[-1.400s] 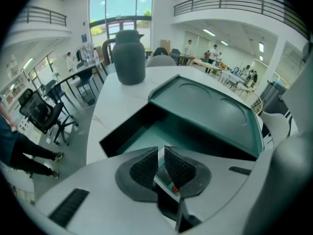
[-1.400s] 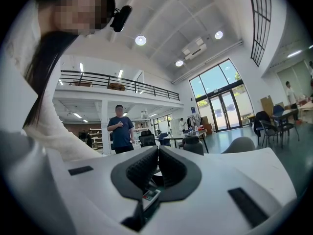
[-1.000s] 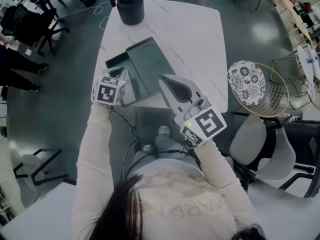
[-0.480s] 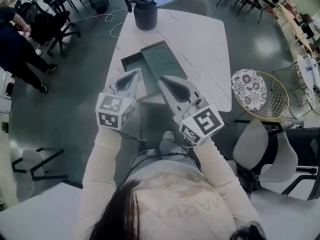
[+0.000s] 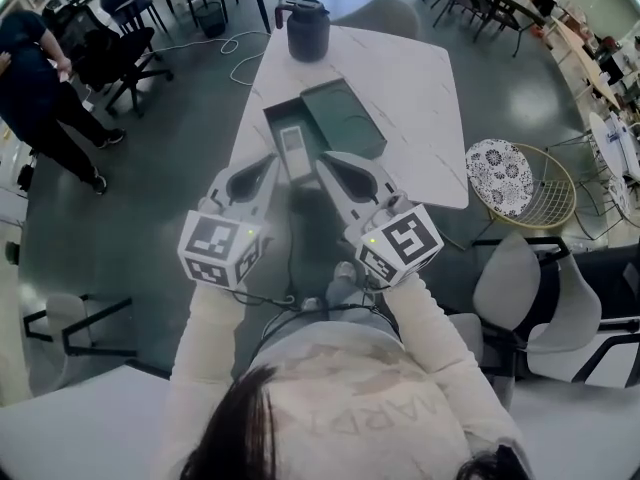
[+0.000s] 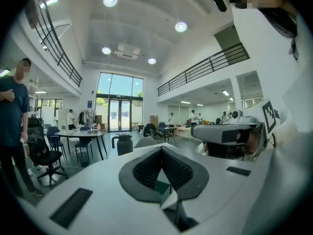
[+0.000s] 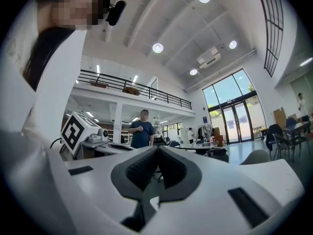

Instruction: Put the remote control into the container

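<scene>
The light grey remote control (image 5: 293, 151) lies lengthwise in the dark green container (image 5: 276, 128) on the white marble table (image 5: 400, 78). The container's lid (image 5: 345, 118) rests next to it on the right. My left gripper (image 5: 265, 165) hovers just short of the container's near end, shut and holding nothing. My right gripper (image 5: 335, 163) sits beside it, also shut and holding nothing. In the left gripper view the pads (image 6: 151, 168) meet with nothing between them at the left gripper (image 6: 162, 151). In the right gripper view the right gripper (image 7: 157, 151) looks the same.
A dark jug (image 5: 308, 28) stands at the table's far end. A wire basket with a patterned cushion (image 5: 510, 173) sits right of the table, with pale chairs (image 5: 540, 288) near it. A person (image 5: 40, 88) and office chairs are at the far left.
My left gripper has drawn back from the container's left side toward my body. The remote now shows lying in the container. The right gripper has barely moved.
</scene>
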Motion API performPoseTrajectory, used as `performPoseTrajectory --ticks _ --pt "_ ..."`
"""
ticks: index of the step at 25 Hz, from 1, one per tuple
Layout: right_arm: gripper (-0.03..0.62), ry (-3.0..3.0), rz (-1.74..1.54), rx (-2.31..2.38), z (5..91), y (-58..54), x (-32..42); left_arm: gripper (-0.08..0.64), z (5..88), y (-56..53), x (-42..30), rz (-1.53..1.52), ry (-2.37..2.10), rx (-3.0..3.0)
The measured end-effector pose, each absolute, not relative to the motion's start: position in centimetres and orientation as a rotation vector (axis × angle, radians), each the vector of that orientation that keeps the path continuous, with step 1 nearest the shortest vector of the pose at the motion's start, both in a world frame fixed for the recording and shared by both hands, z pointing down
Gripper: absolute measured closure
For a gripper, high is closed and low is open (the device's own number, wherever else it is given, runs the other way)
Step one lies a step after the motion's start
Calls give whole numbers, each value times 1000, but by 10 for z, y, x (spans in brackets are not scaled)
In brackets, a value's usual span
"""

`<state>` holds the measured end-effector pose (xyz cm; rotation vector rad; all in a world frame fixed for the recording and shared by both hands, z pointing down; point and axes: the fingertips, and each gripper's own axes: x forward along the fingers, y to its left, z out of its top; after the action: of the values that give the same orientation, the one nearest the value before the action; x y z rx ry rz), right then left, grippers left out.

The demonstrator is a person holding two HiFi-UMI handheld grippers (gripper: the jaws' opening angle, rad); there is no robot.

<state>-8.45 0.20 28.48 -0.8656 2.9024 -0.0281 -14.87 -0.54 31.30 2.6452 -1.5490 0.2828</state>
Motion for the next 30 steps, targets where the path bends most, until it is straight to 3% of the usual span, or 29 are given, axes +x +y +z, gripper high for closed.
performPoseTrajectory --ticks 14,30 --pt "575 2892 35 -898 273 55 -98 549 277 65 -149 207 -1552 2744" --pt "575 2920 49 -856 265 57 -86 549 264 71 -129 149 -1590 2746"
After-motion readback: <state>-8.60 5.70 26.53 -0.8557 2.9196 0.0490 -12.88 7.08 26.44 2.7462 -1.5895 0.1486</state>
